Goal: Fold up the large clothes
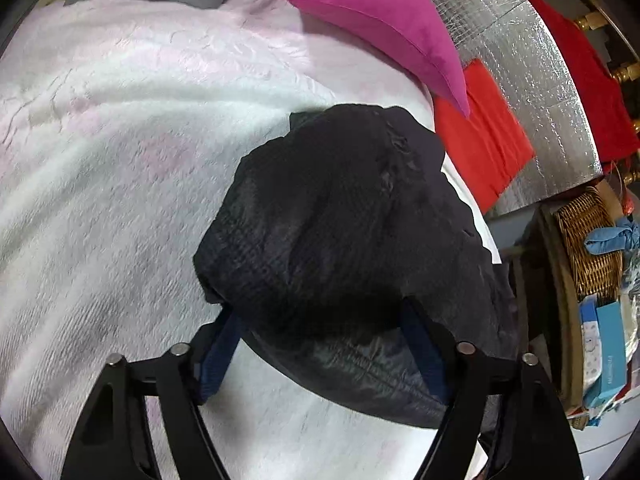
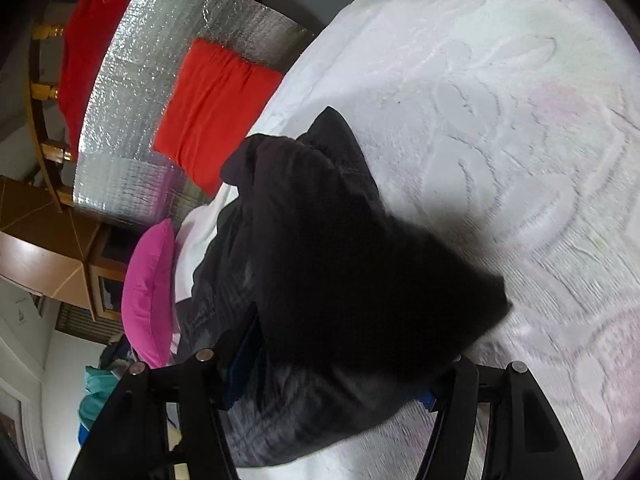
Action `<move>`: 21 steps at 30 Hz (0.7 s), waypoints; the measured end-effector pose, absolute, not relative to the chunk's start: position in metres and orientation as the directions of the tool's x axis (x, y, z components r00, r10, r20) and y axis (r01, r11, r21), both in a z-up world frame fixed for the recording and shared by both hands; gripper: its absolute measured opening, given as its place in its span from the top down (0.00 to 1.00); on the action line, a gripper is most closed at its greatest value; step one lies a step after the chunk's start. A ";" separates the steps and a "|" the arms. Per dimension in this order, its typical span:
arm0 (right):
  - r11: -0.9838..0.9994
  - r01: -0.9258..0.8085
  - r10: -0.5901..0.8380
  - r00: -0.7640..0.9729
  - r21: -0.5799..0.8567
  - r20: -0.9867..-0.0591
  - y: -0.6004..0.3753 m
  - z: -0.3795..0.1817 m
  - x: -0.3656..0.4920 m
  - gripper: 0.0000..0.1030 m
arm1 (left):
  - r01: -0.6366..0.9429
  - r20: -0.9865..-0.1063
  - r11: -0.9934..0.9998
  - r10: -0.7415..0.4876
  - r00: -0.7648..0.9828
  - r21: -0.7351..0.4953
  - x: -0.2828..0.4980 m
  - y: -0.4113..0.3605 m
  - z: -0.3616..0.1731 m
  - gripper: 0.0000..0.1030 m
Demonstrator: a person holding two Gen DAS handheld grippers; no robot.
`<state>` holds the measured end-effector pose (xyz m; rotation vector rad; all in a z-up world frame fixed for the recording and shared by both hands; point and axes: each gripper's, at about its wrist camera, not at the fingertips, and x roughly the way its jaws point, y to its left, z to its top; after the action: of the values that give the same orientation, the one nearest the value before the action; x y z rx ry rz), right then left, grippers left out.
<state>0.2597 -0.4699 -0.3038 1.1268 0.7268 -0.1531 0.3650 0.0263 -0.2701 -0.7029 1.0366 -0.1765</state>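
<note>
- Two grippers are seen, one in each wrist view, both over a bed covered by a white fluffy blanket (image 1: 100, 168).
- A bulky black garment (image 1: 340, 232) is bunched up on the blanket, near the edge of the bed that faces the silver foil wall.
- The left gripper (image 1: 316, 320) is seen with its jaws set wide apart, a thick fold of the black garment lying between them and draped over the blue pads (image 1: 218, 356).
- Whether the pads of the left gripper press on the cloth or merely flank it cannot be told, as the tips are hidden under the fabric.
- The right gripper (image 2: 340, 364) is likewise held with its jaws spread wide, and the dark bundle fills the gap between them.
- One blue pad (image 2: 240, 368) of the right gripper is seen against the side of the garment; the tips are covered, so a firm pinch cannot be confirmed.
- A pink pillow (image 1: 376, 16) is propped at the edge of the bed, just beyond the black garment.
- A red cushion (image 2: 216, 108) is leaned against the silver foil wall (image 2: 136, 92), beside the bed.
- A wicker basket (image 1: 588, 240) is seen well apart from the garment, off the bed, in the left wrist view.
- Motion blur is present on the blanket in both views.
</note>
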 end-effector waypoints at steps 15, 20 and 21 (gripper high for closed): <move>0.477 0.438 0.223 0.778 0.761 -0.588 -0.467 -0.308 0.276 0.51 | -0.184 -0.725 0.778 -0.433 0.535 -0.600 0.387 0.024 -0.280 0.26; 0.486 0.441 0.218 0.775 0.755 -0.593 -0.464 -0.307 0.276 0.45 | -0.166 -0.702 0.784 -0.414 0.579 -0.599 0.389 0.025 -0.273 0.56; 0.488 0.437 0.218 0.777 0.755 -0.591 -0.464 -0.307 0.277 0.45 | -0.155 -0.704 0.797 -0.401 0.586 -0.584 0.389 0.022 -0.270 0.57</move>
<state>0.2770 -0.4638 -0.3072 1.0755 0.7019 -0.1470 0.3889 0.0216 -0.2705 -0.6563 0.9503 -0.1564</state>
